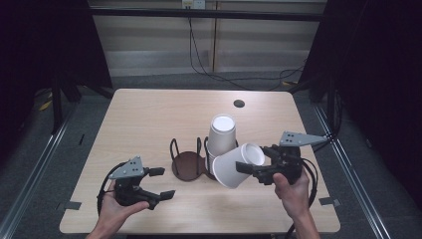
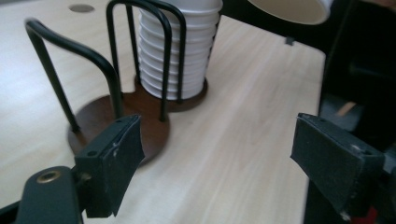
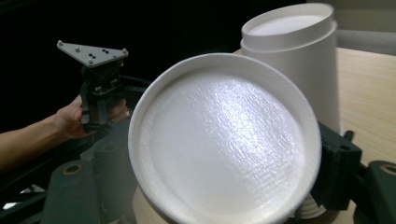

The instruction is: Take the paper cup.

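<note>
White paper cup (image 3: 224, 140), base toward camera, clamped sideways in rt tongs (image 1: 249, 168).

Desk (image 1: 149, 114): light wood, round hole (image 1: 239, 103) near the far edge.
Cables (image 1: 209, 69): black, on the floor beyond the far edge.

A light wooden table (image 1: 149, 119) carries a black wire cup holder (image 1: 188, 162) near centre. A stack of white cups (image 1: 220, 142) stands in its right ring.
</note>
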Tool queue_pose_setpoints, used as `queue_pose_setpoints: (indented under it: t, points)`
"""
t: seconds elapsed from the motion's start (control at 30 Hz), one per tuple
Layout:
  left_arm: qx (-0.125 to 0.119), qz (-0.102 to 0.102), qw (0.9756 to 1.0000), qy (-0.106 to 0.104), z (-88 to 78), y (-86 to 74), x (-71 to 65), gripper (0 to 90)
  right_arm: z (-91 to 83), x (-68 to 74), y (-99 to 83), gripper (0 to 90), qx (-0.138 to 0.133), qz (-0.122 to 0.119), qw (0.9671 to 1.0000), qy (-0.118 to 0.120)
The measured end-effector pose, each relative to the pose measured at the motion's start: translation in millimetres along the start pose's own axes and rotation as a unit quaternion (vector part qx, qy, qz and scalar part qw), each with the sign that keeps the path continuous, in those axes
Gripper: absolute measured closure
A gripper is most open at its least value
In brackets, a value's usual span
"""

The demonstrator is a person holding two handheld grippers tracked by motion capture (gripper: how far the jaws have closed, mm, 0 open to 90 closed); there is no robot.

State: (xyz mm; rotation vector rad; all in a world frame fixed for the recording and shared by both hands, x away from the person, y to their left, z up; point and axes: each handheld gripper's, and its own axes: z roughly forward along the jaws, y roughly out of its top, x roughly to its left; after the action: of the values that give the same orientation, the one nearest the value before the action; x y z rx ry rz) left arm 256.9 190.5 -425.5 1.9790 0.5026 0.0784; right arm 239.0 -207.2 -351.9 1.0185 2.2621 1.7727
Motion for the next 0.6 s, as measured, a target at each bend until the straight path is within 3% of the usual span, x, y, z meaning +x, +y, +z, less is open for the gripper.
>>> queue_pose_setpoints:
  t: [0.13,0.4,0.6]
  points:
    - [-0.012,-0.001,0.9998,-0.018,6.6,7.8,-0.7,16.3,9.9,1.9,-2.6,24.9,0.013,-0.004,0.9999,0.008]
    - [-0.020,0.000,0.9993,-0.033,14.7,12.7,-2.1,16.2,28.7,-1.3,-9.3,24.9,0.027,0.005,0.9993,0.026]
    - [-0.022,0.013,0.9986,-0.046,19.3,14.1,-8.4,16.2,41.3,1.8,-15.2,24.9,0.035,0.001,0.9988,0.034]
